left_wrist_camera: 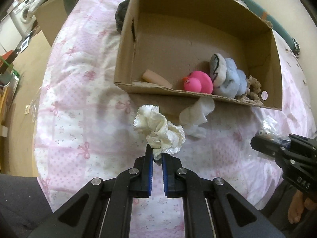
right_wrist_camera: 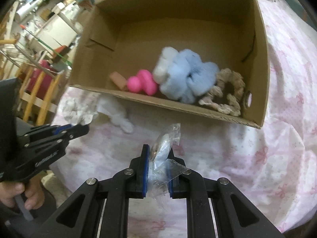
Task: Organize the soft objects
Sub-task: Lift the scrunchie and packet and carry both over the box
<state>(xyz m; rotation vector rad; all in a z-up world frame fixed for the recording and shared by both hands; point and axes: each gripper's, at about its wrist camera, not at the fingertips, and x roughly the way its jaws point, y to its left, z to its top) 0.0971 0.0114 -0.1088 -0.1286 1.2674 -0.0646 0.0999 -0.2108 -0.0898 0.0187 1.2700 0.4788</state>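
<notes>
Left gripper [left_wrist_camera: 157,154] pinches a cream scrunchie [left_wrist_camera: 159,130] above the bed [left_wrist_camera: 79,119] — the cardboard box [left_wrist_camera: 198,97] lies straight ahead, its near wall closest — while the right gripper [right_wrist_camera: 158,154], alongside, clamps a clear plastic packet [right_wrist_camera: 164,148].

Soft, even indoor light fills both views, fairly bright, with no hard glare. The box [left_wrist_camera: 198,39] casts a dim shadow over its own floor and a faint one on the bed [left_wrist_camera: 79,99] below its near wall. Fisheye bending curves every edge, and black corners ring each frame (strongest at upper left and right). The left wrist view is fairly sharp; the right wrist view is smeared, the blue plush [right_wrist_camera: 186,75] and upper-left clutter blurred.
</notes>
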